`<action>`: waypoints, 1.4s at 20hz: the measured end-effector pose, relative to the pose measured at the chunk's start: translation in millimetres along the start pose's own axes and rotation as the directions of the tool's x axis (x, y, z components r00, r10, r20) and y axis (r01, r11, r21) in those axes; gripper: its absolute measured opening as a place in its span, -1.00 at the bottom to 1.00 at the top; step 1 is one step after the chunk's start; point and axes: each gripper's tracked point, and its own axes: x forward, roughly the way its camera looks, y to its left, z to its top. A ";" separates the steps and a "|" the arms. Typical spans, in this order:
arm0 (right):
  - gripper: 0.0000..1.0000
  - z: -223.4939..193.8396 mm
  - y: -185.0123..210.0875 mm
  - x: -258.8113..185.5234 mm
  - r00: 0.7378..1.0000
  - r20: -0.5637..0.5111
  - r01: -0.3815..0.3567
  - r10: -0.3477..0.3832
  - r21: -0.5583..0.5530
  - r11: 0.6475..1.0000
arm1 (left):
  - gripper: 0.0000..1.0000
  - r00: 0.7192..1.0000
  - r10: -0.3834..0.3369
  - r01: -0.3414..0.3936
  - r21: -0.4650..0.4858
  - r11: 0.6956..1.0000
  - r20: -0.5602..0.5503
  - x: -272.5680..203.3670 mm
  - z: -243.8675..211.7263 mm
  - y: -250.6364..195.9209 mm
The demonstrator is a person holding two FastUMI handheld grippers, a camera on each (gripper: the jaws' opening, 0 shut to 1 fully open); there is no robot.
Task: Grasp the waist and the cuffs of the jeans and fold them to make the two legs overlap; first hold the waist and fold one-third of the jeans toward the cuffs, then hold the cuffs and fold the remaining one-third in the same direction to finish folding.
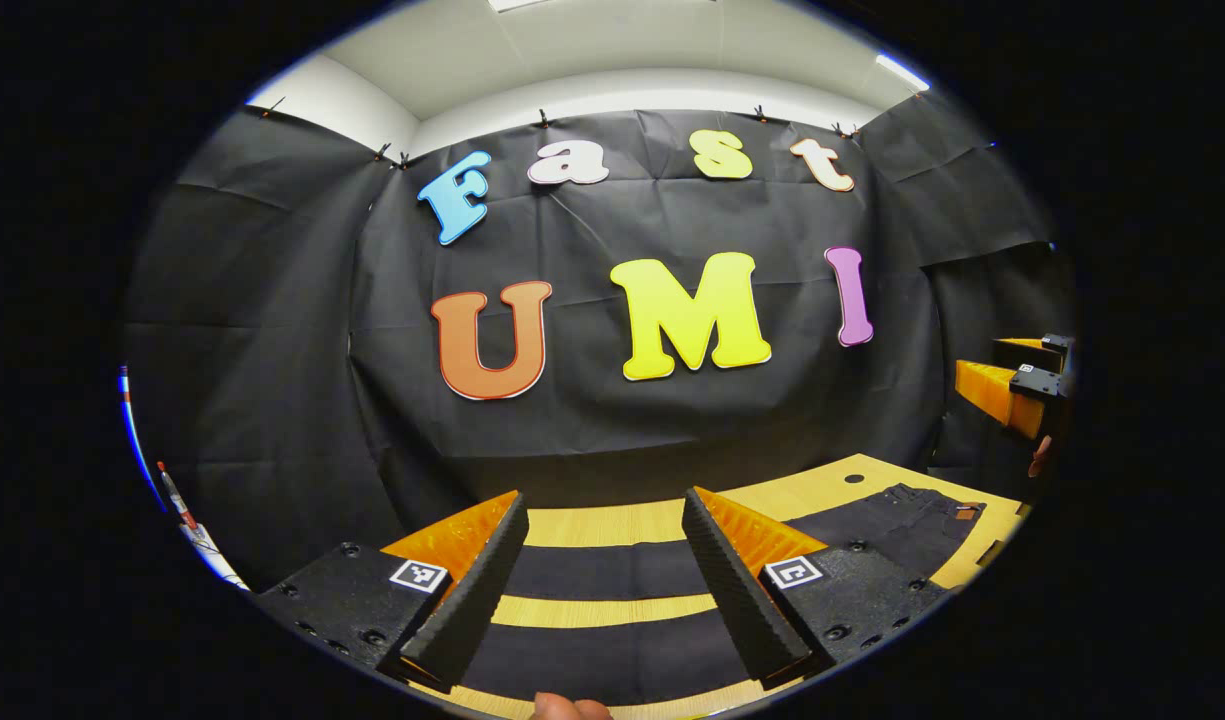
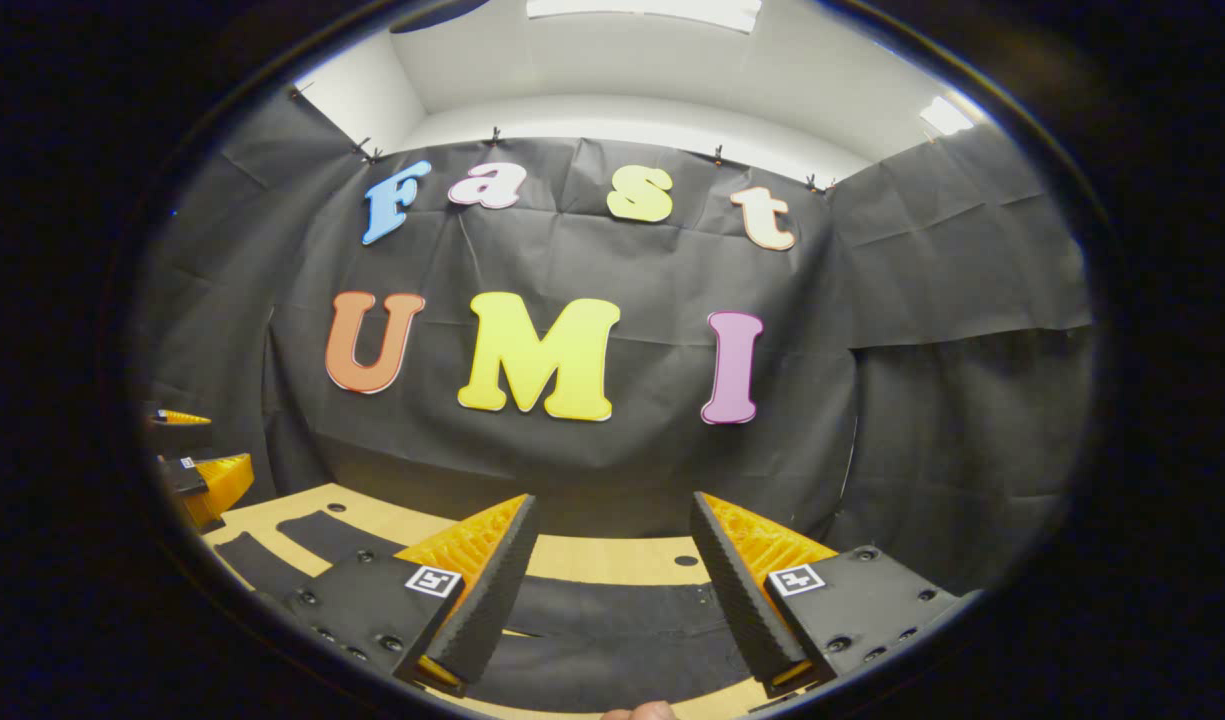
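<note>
Dark jeans lie spread flat on a light wooden table. In the left gripper view the two legs run as dark bands across the table below my left gripper, and the waist lies at the right. My left gripper is open, held above the legs. In the right gripper view the jeans lie below my right gripper, which is open with nothing between its fingers. The legs stretch off to the left there.
My right gripper shows at the right edge of the left gripper view with a hand beside it. My left gripper shows at the left edge of the right gripper view. The black cloth wall stands close behind the table. The table has small round holes.
</note>
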 end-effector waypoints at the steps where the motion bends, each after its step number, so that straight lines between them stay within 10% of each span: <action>1: 0.87 -0.6 0.4 -0.4 1.000 -0.001 -0.001 0.001 -0.001 1.000 | 0.98 1.000 0.000 0.000 0.003 1.000 -0.001 1.2 -0.8 0.4; 9: 0.87 -10.7 -4.2 2.4 1.000 -0.031 -0.001 0.001 0.002 1.000 | 0.98 1.000 0.007 -0.007 -0.005 1.000 -0.004 1.5 -3.1 0.8; 14: 0.92 -78.4 -31.5 7.7 0.965 -0.263 0.053 -0.021 0.118 0.992 | 0.99 0.939 0.080 -0.160 -0.220 0.962 -0.334 -16.2 -96.1 35.9; 17: 0.94 -130.4 -54.8 14.8 0.893 -0.450 0.177 -0.013 0.323 0.930 | 0.99 0.850 0.118 -0.346 -0.376 0.860 -0.514 -40.3 -153.0 75.1; 22: 0.96 -212.7 -111.2 6.6 0.711 -0.701 0.526 -0.044 0.490 0.695 | 0.97 0.640 0.086 -0.694 -0.526 0.491 -0.763 -78.8 -240.2 125.8; 25: 0.96 -240.5 -119.4 4.6 0.632 -0.774 0.595 -0.035 0.456 0.661 | 0.96 0.588 0.046 -0.751 -0.524 0.400 -0.808 -84.2 -249.3 138.5; 28: 0.95 -249.9 -124.8 6.2 0.609 -0.792 0.634 -0.039 0.456 0.625 | 0.96 0.571 -0.007 -0.773 -0.540 0.332 -0.821 -73.6 -269.1 134.0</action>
